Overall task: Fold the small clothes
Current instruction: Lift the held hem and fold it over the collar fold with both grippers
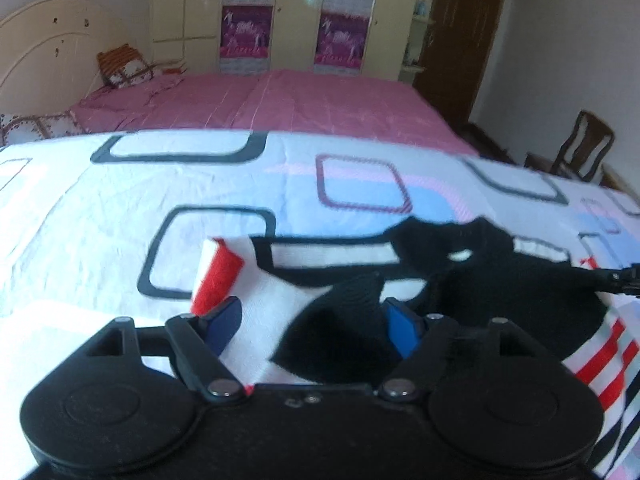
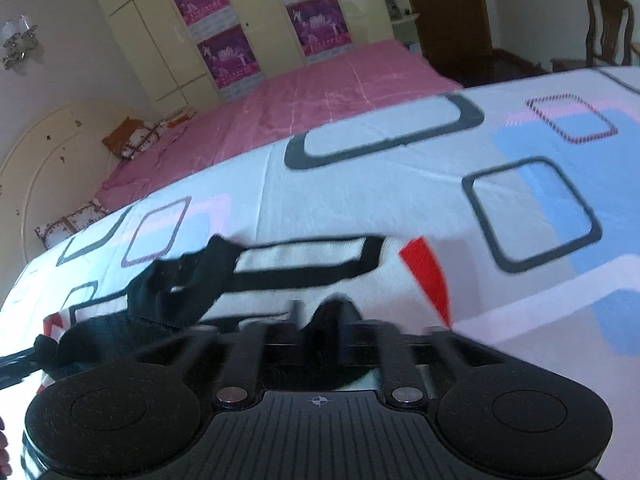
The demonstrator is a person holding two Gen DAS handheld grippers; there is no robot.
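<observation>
A small white garment (image 1: 272, 304) with black trim, a black collar and red stripes lies spread on the patterned sheet (image 1: 100, 208). My left gripper (image 1: 316, 320) is low over its near edge and open. Its blue pads (image 1: 404, 332) stand wide apart, and a raised black fold of the garment sits loose between them. In the right wrist view the same garment (image 2: 300, 264) lies flat ahead. My right gripper (image 2: 320, 312) hovers at its near edge. Its fingers are smeared by blur and stand parted around a hump of black cloth. The right gripper's tip (image 1: 624, 280) shows at the left view's edge.
The sheet covers a raised surface in front of a bed with a pink cover (image 1: 280, 100). A cream wardrobe with purple posters (image 1: 244, 32) stands behind it. A wooden chair (image 1: 584, 148) and a dark door (image 1: 464, 40) are at the right, a headboard (image 1: 44, 48) at the left.
</observation>
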